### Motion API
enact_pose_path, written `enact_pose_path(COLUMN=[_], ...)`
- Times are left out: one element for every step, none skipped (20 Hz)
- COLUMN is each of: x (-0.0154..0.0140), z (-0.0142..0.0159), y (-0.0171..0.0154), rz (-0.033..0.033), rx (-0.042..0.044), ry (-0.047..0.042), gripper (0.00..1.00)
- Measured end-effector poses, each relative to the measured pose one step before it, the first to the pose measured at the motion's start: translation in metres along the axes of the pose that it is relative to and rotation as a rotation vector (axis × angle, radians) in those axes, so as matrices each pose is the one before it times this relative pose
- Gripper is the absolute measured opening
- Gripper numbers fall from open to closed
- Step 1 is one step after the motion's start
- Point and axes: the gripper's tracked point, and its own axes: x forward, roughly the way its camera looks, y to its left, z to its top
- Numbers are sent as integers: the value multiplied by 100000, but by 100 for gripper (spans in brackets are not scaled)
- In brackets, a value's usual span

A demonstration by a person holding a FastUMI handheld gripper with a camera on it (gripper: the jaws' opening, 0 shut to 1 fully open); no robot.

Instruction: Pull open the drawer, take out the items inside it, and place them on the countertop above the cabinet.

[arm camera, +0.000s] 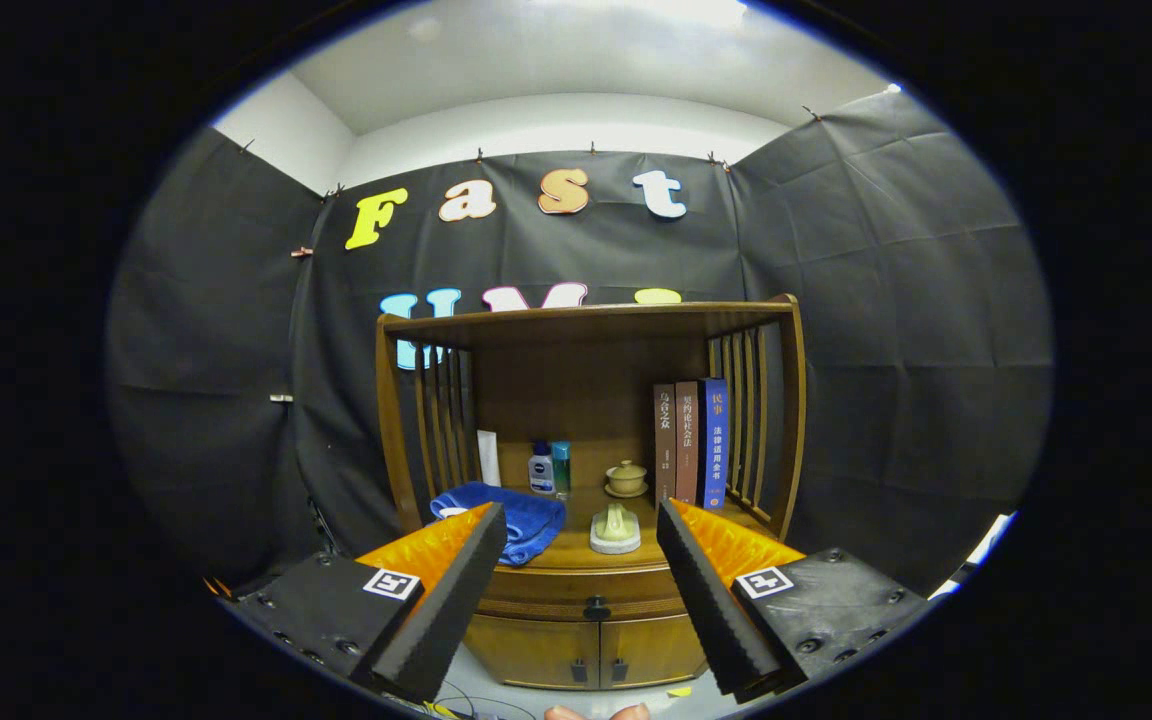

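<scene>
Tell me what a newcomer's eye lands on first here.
First the wooden cabinet straight ahead, its drawer shut, the dark knob showing between the fingers. The gripper is open, holding nothing, its fingers spread apart short of the cabinet. Next come the blue towel on the countertop beyond the left finger and three upright books at the shelf's right side.
</scene>
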Motion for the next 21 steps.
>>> enact_pose_path(x=[-233,-194,-207,-128,-67,-146,-73,-70,-37,-86,-92,36,-19,-30,16,5,19,-10,53,-50,1], z=[-45,-22,-81,-30,-154,-233,-164,-8,77,-18,-53,-194,-238,-71,-91,-145,-1,95,143,124,46], y=[195,-106,-62,143,269,484,242,50,167,235,201,98,-38,-103,-69,-53,40,38,28,-65,7], rz=[1077,-156,-55,60,797,1227,581,96,167,287,321,237,169,-131,-82,11,20,45,-68,40,39], rx=[-105,-382,-583,-212,-259,-414,-601,-579,15,497,788,741,400,114,-254,-116,415,436,168,30,-83], ry=[-251,-210,-108,-409,336,484,586,235,-186,-23,62,420,608,283,490,494,-18,-298,-353,-349,-45], gripper=[99,99,99,99,99,99,99,99,99,99,99,99,99,99,99,99,99,99,99,99,99])
